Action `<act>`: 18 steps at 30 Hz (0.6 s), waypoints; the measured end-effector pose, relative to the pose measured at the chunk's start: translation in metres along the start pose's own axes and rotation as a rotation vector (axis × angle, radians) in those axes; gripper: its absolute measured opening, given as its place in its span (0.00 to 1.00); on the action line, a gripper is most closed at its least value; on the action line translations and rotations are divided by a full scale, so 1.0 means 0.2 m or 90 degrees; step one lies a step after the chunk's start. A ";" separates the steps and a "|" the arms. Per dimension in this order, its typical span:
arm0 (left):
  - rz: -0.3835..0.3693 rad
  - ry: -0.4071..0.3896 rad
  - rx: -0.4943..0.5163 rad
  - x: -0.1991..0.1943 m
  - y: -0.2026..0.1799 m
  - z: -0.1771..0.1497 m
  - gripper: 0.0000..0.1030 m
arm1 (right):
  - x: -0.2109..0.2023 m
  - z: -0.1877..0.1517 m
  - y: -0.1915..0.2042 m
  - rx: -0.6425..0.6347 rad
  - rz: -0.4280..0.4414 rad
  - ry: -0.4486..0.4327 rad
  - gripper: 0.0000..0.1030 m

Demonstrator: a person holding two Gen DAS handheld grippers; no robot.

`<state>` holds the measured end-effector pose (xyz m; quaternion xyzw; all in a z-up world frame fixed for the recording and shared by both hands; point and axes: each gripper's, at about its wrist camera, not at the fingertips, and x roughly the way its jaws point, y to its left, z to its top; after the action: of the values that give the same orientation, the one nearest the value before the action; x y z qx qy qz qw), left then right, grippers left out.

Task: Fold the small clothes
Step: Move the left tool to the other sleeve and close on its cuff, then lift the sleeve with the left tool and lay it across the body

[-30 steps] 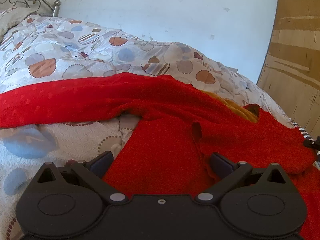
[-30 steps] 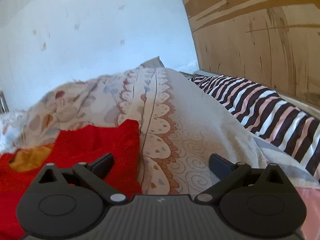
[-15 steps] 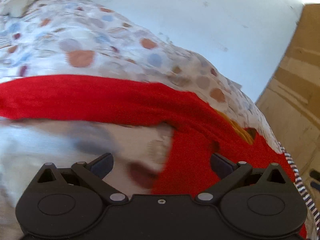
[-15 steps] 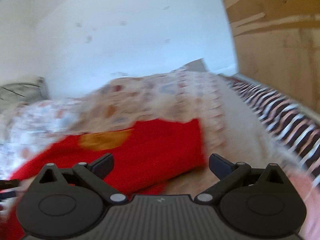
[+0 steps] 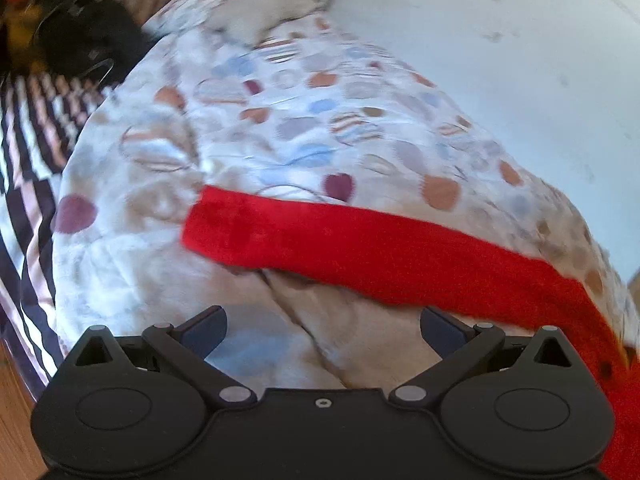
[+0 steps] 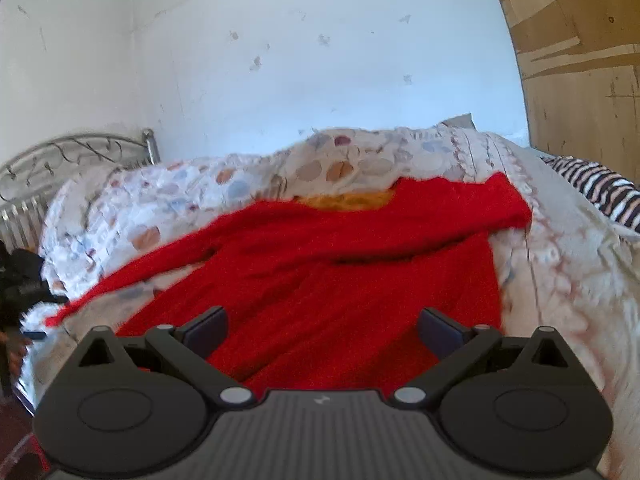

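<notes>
Red knitted sweater [image 6: 320,280] spread flat on a patterned quilt [image 5: 304,112] covering a bed, body lying near the quilt's right edge, collar toward the far edge by the wall, an orange lining [image 6: 344,200] showing at the neck. One long sleeve [image 5: 360,248] stretched out leftward across the quilt, its cuff ending well short of the left edge, where a striped sheet [image 5: 24,184] shows beneath. Other sleeve already folded across the chest, or so it looks.

Step in hand, judged: taking the outstretched sleeve to fold it in over the body. Best done by reaching to the cuff end, pinching only the red knit and not the quilt under it, then lifting low and carrying it straight across so the sleeve lands flat and parallel to the shoulder line. Risk: soft quilt bunching into the grip and dragging the body out of square.

Left gripper [image 5: 322,328]: jaws spread wide, nothing between them, hanging above bare quilt just nearer than the sleeve's middle; no contact visible. Picture blurred, so exact height unclear.

Right gripper [image 6: 322,328]: jaws likewise spread wide and empty, poised over the sweater's lower body near the hem; touching or merely hovering cannot be told.
</notes>
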<state>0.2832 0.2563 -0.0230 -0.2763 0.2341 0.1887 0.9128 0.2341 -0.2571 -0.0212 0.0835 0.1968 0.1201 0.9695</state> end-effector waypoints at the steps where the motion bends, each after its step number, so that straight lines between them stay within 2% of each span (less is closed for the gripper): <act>1: 0.001 0.000 -0.012 0.02 0.02 0.02 1.00 | 0.01 -0.02 0.01 -0.005 -0.008 0.002 1.00; 6: 0.020 -0.018 -0.079 0.13 0.12 0.11 0.99 | 0.00 -0.07 0.02 -0.027 -0.005 -0.011 1.00; 7: 0.029 -0.028 -0.098 0.15 0.14 0.11 0.94 | 0.00 -0.08 0.02 -0.030 -0.004 -0.011 1.00; 10: 0.060 -0.057 -0.166 0.19 0.20 0.12 0.77 | 0.00 -0.09 0.03 -0.033 -0.005 -0.016 1.00; 12: 0.062 -0.084 -0.202 0.19 0.24 0.12 0.69 | 0.01 -0.10 0.03 -0.036 -0.008 -0.018 1.00; 13: 0.070 -0.095 -0.207 0.19 0.24 0.12 0.58 | 0.01 -0.10 0.04 -0.039 -0.009 -0.018 1.00; 14: 0.080 -0.098 -0.205 0.19 0.24 0.12 0.40 | 0.01 -0.11 0.04 -0.042 -0.010 -0.019 1.00; 16: 0.096 -0.093 -0.200 0.21 0.25 0.13 0.20 | 0.01 -0.11 0.04 -0.043 -0.009 -0.022 1.00; 18: 0.103 -0.096 -0.195 0.22 0.25 0.15 0.16 | 0.01 -0.11 0.04 -0.040 -0.007 -0.024 1.00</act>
<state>0.3047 0.3226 -0.0457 -0.3771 0.1547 0.3152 0.8570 0.2246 -0.2473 -0.0409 0.0539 0.1749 0.1193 0.9759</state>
